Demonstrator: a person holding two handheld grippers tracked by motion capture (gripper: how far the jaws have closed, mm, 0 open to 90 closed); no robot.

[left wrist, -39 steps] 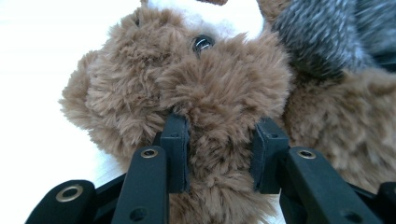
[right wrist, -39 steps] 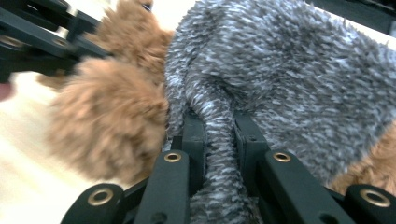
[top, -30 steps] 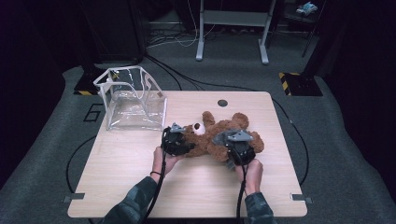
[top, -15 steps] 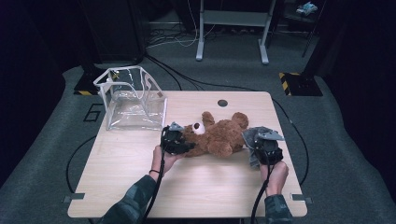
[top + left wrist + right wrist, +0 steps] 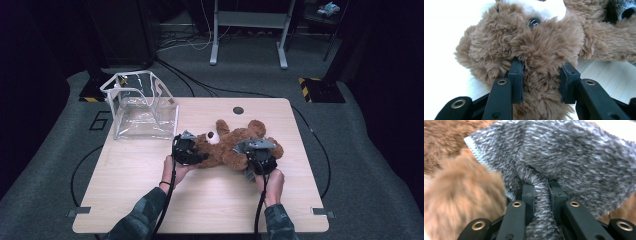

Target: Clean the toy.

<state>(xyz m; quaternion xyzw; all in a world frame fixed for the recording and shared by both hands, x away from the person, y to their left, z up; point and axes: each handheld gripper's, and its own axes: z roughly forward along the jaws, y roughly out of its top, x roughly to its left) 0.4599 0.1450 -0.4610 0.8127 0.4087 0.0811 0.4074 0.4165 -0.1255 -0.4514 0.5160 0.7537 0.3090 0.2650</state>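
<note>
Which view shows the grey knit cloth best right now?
The right gripper view: the grey knit cloth is close up, pinched between the right tongs. The high view gives just a small patch beside the teddy bear; the left gripper view a dark corner scrap.

Teddy bear [image 5: 541, 47]: long, shaggy brown plush with a glossy bead eye. Knit cloth [image 5: 574, 157]: grey-white marled yarn, fuzzy, matt. Gripper jaws: matt black plastic with brass-coloured eyelets. Table [image 5: 200, 200]: pale smooth wood-grain. Box [image 5: 142, 107] at 10 o'clock: clear, glossy plastic.

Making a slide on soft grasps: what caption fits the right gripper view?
Right gripper pinching a fold of grey knit cloth beside the brown teddy bear.
</note>
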